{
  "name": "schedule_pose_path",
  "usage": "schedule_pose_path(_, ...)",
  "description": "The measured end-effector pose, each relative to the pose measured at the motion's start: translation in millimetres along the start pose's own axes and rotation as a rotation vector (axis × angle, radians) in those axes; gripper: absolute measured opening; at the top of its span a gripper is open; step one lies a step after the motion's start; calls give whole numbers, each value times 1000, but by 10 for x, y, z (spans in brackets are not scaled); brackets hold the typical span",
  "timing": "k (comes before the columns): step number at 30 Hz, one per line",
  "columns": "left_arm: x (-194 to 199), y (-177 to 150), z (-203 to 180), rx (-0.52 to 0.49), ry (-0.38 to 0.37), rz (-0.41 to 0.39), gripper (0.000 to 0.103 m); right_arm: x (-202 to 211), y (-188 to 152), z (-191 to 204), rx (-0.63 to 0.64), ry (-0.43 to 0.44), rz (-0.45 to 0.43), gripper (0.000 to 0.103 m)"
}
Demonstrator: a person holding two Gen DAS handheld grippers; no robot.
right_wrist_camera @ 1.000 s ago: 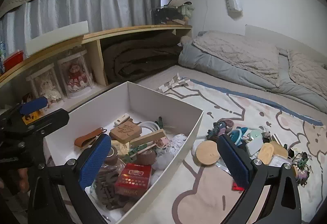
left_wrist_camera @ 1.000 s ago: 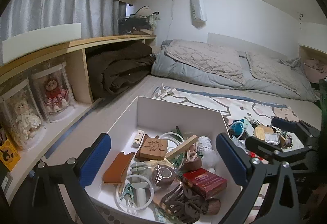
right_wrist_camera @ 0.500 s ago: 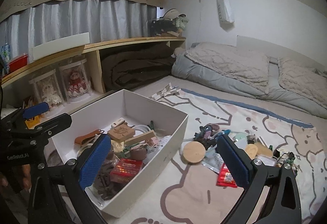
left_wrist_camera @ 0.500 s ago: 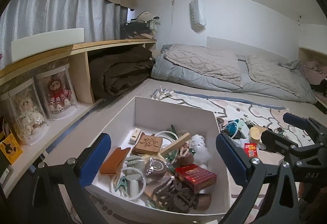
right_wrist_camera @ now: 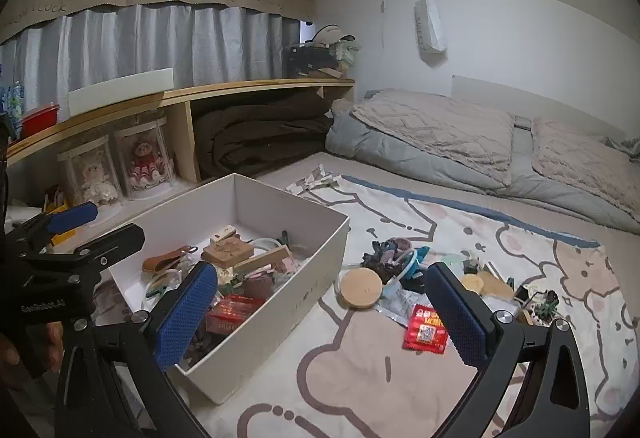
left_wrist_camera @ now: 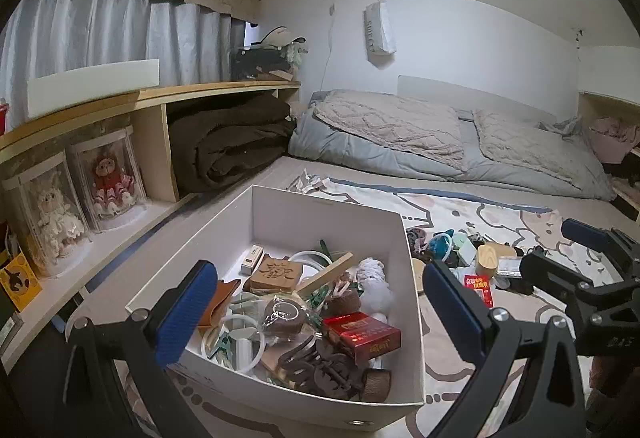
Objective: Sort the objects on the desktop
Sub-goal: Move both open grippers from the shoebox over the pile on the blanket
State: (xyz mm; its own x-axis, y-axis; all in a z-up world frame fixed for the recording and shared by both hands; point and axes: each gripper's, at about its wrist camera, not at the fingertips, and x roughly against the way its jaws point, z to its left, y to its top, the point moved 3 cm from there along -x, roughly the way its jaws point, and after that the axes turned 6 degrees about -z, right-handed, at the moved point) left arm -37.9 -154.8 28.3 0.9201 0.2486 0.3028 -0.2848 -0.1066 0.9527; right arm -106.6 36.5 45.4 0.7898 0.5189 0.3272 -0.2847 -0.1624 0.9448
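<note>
Grippers both hang above the bedding w/ nothing between the pads. Left gripper (left_wrist_camera: pixel 316 312) has its jaws spread wide, empty, hovering right over the white box (left_wrist_camera: pixel 328 212), which sits directly below and ahead of it; inside lie a carved wooden block (left_wrist_camera: pixel 276 272), a red packet box (left_wrist_camera: pixel 362 332), dark hair claws (left_wrist_camera: pixel 320 362) and white rings, so that bin is already well filled. Right gripper (right_wrist_camera: pixel 320 312) is likewise wide apart and empty; from its view the box's near-right corner sits under its left finger, while the unsorted pile lies ahead and toward its right finger on the cartoon-print blanket (right_wrist_camera: pixel 380 370). Pile, left to right from the right tool: round wooden disc (right_wrist_camera: pixel 360 288), just ahead and slightly left of centre; teal clip and dark tangle (right_wrist_camera: pixel 394 258) behind it; red sachet (right_wrist_camera: pixel 426 328), lying flat just inside the right finger, long axis running roughly away from the tool; then 2 pale oval pieces and small dark bits further right. Key relation, imo: the loose items lie on the right gripper's side, well apart from the left tool, w/ the box between them, so the right arm is the nearer 1 for the next pick, probably disc or sachet, then carry leftward to the box. Sachet is thin and flat, prob hard to pinch off soft fabric.
</note>
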Motion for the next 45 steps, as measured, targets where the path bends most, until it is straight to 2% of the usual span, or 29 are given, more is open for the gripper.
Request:
schedule_pose_path(18,1,-138,-386,-16,-54,13,103,158,-152,-242,-25,-49,-7,103)
schedule_pose_path(30,-172,-293,-810,-56,-93,58,103,202,-331,-586,-46,-107,27,103)
schedule_pose_path(45,-432,-315,-1325,-34,-163,91,103,239,-507,-1152,-84,-200,73,103)
